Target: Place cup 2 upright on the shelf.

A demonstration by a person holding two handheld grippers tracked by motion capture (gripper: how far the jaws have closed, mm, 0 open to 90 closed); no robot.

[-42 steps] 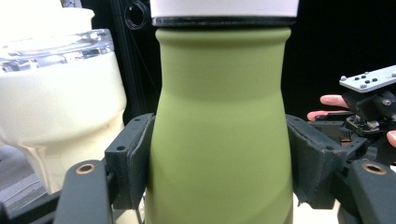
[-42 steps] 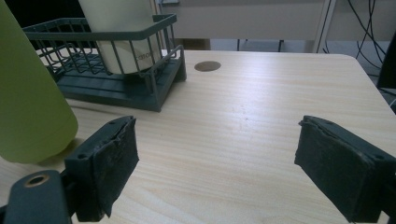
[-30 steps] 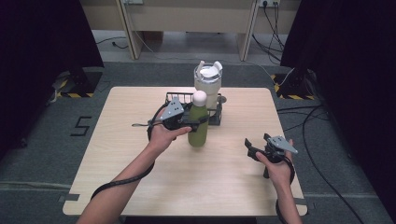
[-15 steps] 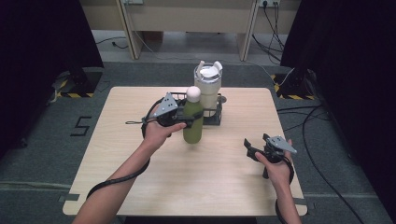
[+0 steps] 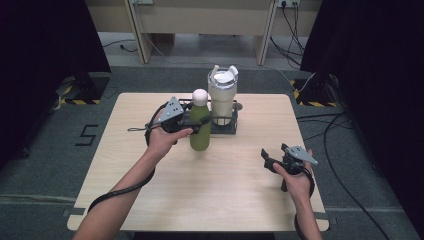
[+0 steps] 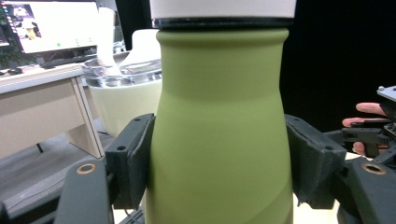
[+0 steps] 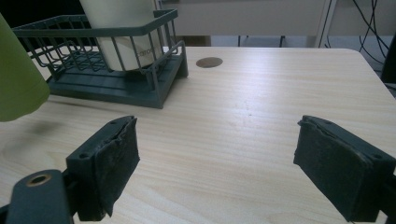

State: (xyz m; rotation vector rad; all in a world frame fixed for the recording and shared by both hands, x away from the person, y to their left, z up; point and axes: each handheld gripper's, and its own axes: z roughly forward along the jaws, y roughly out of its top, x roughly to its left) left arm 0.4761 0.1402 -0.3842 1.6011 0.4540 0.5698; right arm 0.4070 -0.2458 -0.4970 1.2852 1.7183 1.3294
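Left claw (image 5: 199,123) clamps green bottle (image 5: 199,127) mid-body; matte, rigid, likely heavy, so grip below shoulder. Right claw (image 7: 215,172) gapes empty.

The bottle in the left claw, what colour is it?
Olive green bottle with a white cap; clearest in the left gripper view.

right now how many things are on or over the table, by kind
bottle: 1, green, white cap, held in the left gripper
tumbler: 1, cream, standing in the rack
wire rack: 1, dark green
total: 3
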